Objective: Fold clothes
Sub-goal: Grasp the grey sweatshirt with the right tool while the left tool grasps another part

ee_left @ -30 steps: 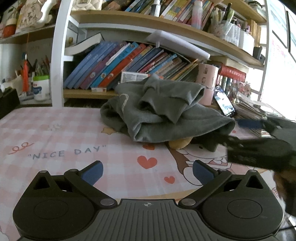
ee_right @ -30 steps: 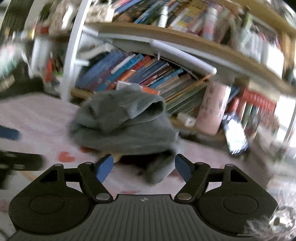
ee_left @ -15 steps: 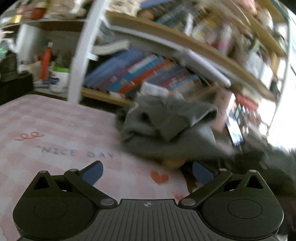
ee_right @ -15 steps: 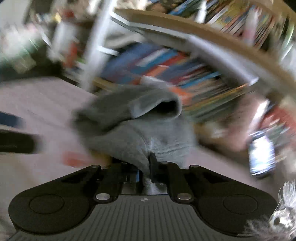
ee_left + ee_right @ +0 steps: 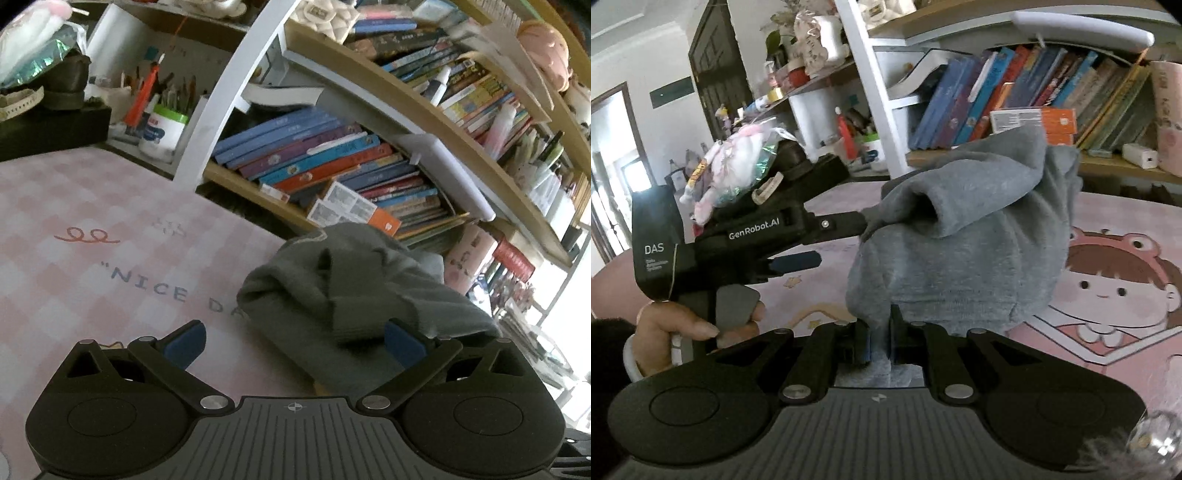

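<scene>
**Grey sweatshirt bunched up on the pink mat, both claws on it**

Busy desk: a shelf crammed with leaning books [image 5: 325,162] runs right behind the mat, a white pen cup [image 5: 162,134] sits off to the left, and a pink mug [image 5: 1169,118] stands at the right end of the shelf. The pink checked mat [image 5: 92,229] reads "NICE DAY" and has a cartoon girl [image 5: 1108,291] printed on it.

The grey sweatshirt [image 5: 960,240] sits in a soft crumpled heap mid-mat, close in front of the books. It's fleecy knit with ribbed cuffs. The right gripper [image 5: 878,341] is pinched tight on its near hem. The left gripper [image 5: 295,343] has its blue-padded fingers spread wide, one tip up against the heap's left side, with a hand [image 5: 679,332] on its handle.
</scene>
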Available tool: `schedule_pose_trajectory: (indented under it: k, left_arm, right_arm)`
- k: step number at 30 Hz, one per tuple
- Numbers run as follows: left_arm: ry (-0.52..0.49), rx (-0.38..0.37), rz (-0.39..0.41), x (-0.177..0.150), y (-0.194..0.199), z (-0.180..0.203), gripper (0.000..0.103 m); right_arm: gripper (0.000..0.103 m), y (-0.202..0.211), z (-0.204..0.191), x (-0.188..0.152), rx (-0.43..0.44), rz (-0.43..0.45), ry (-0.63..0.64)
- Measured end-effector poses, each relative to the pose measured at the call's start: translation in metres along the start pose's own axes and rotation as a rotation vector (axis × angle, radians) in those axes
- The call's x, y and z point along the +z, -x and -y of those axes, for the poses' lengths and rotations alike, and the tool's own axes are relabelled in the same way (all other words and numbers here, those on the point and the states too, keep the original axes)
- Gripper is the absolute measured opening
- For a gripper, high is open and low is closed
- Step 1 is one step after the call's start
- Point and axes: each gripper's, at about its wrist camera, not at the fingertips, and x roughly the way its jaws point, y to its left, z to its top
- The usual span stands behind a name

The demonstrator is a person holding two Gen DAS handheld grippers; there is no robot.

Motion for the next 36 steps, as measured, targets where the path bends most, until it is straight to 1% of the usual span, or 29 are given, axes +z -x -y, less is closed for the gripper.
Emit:
schedule_pose_trajectory:
  k: [3,4,5,6,8,9,11,12,13,15,17,19,20,21,23,26,28,30,35,36]
  left_arm:
    - [0.052,0.018,-0.016,0.001,-0.004,-0.008,0.102]
    - [0.070,0.042,-0.023,0.002,-0.006,-0.010,0.102]
    - [0.089,0.065,-0.030,0.002,-0.007,-0.012,0.102]
    - [0.100,0.076,-0.035,0.003,-0.009,-0.013,0.101]
    - [0.102,0.076,-0.046,0.005,-0.015,-0.008,0.100]
    - [0.104,0.075,-0.052,0.006,-0.018,-0.006,0.100]
    - [0.106,0.075,-0.063,0.008,-0.024,-0.002,0.098]
    - [0.107,0.074,-0.069,0.009,-0.027,0.000,0.093]
    - [0.110,0.073,-0.075,0.010,-0.030,0.002,0.083]
    - [0.148,0.053,-0.100,0.010,-0.035,0.001,0.073]
    - [0.195,0.027,-0.109,0.009,-0.040,0.000,0.059]
    - [0.257,0.005,-0.104,0.008,-0.042,-0.005,0.029]
    - [0.282,0.020,-0.095,0.007,-0.041,-0.007,0.018]
    - [0.308,0.044,-0.088,0.007,-0.041,-0.011,0.001]
    - [0.364,0.039,-0.073,0.006,-0.039,-0.019,0.001]
    - [0.408,0.018,-0.050,0.009,-0.033,-0.023,0.001]
    - [0.402,0.009,-0.053,0.012,-0.032,-0.022,0.002]
    - [0.361,0.031,-0.043,0.012,-0.029,-0.018,0.003]
    - [0.313,0.070,0.008,0.013,-0.019,-0.016,0.009]
    - [0.308,0.077,0.017,0.014,-0.016,-0.016,0.012]
  right_arm:
    - [0.014,0.005,0.002,-0.001,0.005,0.017,-0.011]
    - [0.018,0.007,0.003,-0.001,0.006,0.022,-0.014]
    - [0.028,0.011,0.004,0.001,0.008,0.037,-0.017]
    - [0.033,0.016,0.005,0.004,0.005,0.064,-0.021]
    - [0.046,0.028,0.008,0.008,-0.008,0.120,-0.030]
    - [0.050,0.033,0.011,0.010,-0.015,0.149,-0.043]
    - [0.065,0.043,0.019,0.013,-0.045,0.206,-0.083]
    - [0.069,0.048,0.026,0.014,-0.070,0.235,-0.116]
    - [0.074,0.051,0.033,0.015,-0.093,0.253,-0.153]
    - [0.076,0.056,0.047,0.016,-0.136,0.282,-0.228]
    - [0.078,0.059,0.064,0.015,-0.156,0.296,-0.324]
    - [0.078,0.061,0.082,0.012,-0.131,0.299,-0.429]
    - [0.078,0.062,0.090,0.010,-0.117,0.300,-0.481]
    - [0.078,0.063,0.096,0.009,-0.113,0.301,-0.517]
    - [0.078,0.066,0.104,0.007,-0.118,0.306,-0.562]
    - [0.078,0.072,0.101,0.009,-0.149,0.331,-0.537]
    - [0.079,0.073,0.097,0.011,-0.156,0.343,-0.508]
    - [0.080,0.073,0.094,0.011,-0.149,0.339,-0.491]
    - [0.080,0.072,0.093,0.010,-0.143,0.328,-0.491]
    - [0.080,0.071,0.094,0.010,-0.146,0.328,-0.493]
